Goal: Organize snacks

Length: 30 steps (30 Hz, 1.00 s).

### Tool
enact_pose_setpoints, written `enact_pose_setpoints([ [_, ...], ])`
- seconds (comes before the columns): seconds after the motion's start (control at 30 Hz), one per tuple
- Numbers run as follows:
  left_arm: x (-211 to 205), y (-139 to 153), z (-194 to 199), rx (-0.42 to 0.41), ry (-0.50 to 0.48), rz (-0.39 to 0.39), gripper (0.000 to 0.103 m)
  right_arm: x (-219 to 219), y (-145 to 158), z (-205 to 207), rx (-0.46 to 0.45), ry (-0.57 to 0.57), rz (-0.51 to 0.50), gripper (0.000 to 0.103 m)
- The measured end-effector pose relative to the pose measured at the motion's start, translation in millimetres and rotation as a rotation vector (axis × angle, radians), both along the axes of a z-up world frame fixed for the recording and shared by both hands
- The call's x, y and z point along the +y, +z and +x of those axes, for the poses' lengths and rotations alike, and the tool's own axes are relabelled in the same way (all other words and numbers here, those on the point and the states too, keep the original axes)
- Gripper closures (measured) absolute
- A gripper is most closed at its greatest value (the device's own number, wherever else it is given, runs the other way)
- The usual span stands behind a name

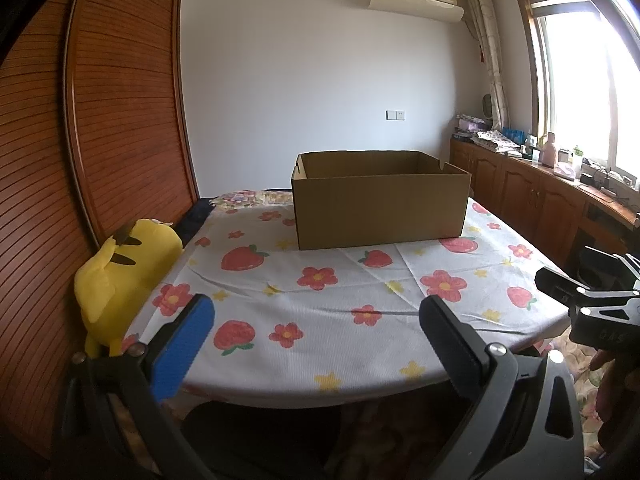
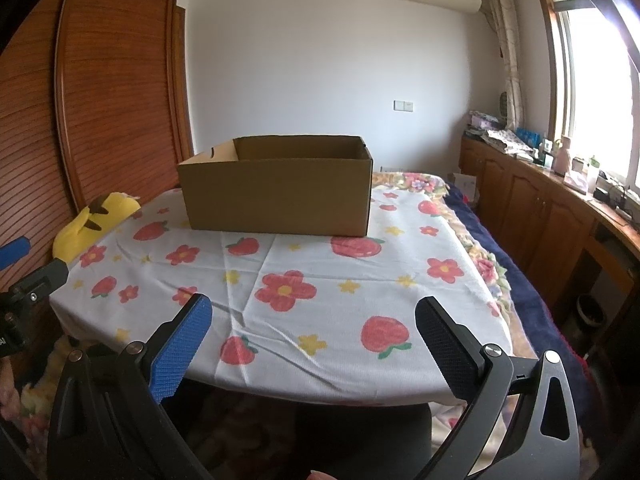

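My left gripper (image 1: pixel 316 316): jaws spread, holding nothing, over the worktop's near edge.
My right gripper (image 2: pixel 314 316): jaws spread, holding nothing, same edge.
Cardboard box (image 1: pixel 380 200): open-topped, toward the far edge of the flowered tablecloth (image 1: pixel 340 288).
Yellow plush (image 1: pixel 120 276): at the left edge.

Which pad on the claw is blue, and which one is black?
On the right claw, the left pad is bright blue. The right pad is black. Same bumpy texture, just different colours.
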<state>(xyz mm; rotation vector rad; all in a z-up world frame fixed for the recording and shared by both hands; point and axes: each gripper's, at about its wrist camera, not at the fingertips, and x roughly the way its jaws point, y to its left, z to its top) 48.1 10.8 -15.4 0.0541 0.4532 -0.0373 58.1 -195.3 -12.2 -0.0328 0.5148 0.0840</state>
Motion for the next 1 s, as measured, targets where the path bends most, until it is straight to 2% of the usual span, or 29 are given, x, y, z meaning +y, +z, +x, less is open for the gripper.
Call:
enact_pose_setpoints([
  [1.0, -1.4, 0.7, -1.7, -0.002, 0.001, -0.001, 0.000, -2.0, 6.4, 0.3, -0.011, -0.003, 0.000, 0.000],
])
